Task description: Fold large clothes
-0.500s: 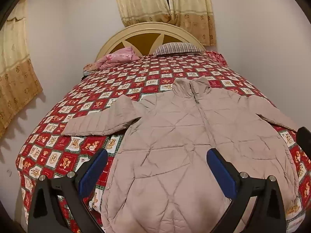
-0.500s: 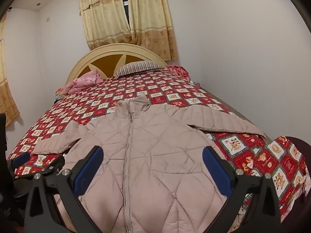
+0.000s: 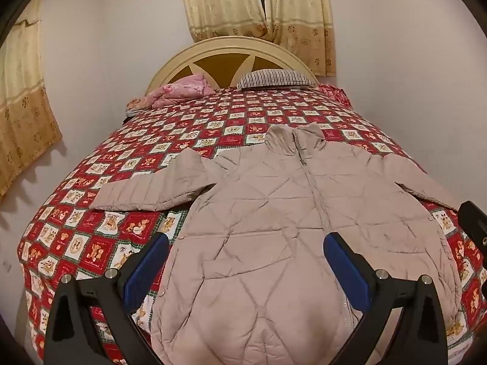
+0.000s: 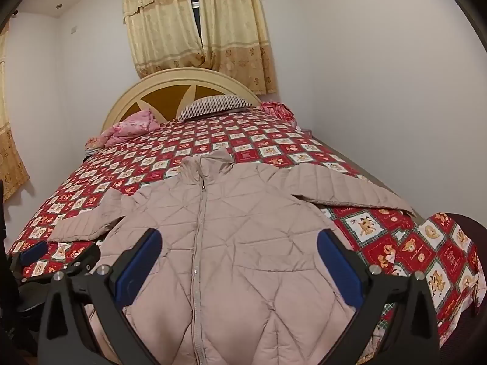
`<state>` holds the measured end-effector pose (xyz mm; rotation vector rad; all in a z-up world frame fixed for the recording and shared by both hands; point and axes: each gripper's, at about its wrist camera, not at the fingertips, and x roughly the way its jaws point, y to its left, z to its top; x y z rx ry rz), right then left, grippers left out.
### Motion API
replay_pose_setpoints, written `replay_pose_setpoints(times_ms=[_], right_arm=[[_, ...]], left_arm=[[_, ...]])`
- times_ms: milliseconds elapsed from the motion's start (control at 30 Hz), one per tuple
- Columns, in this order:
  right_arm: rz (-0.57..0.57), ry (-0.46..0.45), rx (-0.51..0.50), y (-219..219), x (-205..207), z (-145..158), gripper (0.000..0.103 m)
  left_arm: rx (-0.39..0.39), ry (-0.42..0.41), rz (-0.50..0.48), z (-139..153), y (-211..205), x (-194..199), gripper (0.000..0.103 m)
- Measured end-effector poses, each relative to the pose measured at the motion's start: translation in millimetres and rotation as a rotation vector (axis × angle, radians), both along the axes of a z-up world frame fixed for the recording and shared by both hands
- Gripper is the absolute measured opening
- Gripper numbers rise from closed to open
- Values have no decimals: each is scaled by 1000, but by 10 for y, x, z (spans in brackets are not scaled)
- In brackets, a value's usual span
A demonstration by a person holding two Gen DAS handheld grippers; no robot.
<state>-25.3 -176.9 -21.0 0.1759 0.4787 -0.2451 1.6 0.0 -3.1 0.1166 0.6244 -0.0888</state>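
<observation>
A beige quilted puffer jacket (image 3: pixel 274 222) (image 4: pixel 231 243) lies flat and face up on the bed, zipped, collar toward the headboard, both sleeves spread sideways. My left gripper (image 3: pixel 246 261) hovers above the jacket's lower left half, jaws wide open with nothing between the blue pads (image 3: pixel 149 267). My right gripper (image 4: pixel 240 258) hangs open over the lower front near the zipper, also empty. In the right wrist view the left gripper (image 4: pixel 45 258) shows at the far left, beside the jacket's left sleeve cuff. The hem is hidden below both views.
The bed wears a red patchwork bedspread (image 3: pixel 127 222) (image 4: pixel 411 243). A striped pillow (image 3: pixel 274 79) and a pink bundle of cloth (image 3: pixel 182 89) lie by the arched headboard (image 3: pixel 231 57). White walls flank the bed; curtains (image 4: pixel 194 27) hang behind it.
Both views have barely shifted. The jacket lies as before and both grippers stay open.
</observation>
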Motion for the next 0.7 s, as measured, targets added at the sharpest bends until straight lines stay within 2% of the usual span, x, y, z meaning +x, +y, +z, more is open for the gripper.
replay_pose_setpoints(times_ms=[700], right_arm=[[-3, 3, 0, -39, -14, -14, 103]], left_arm=[[-5, 14, -4, -32, 37, -30, 102]])
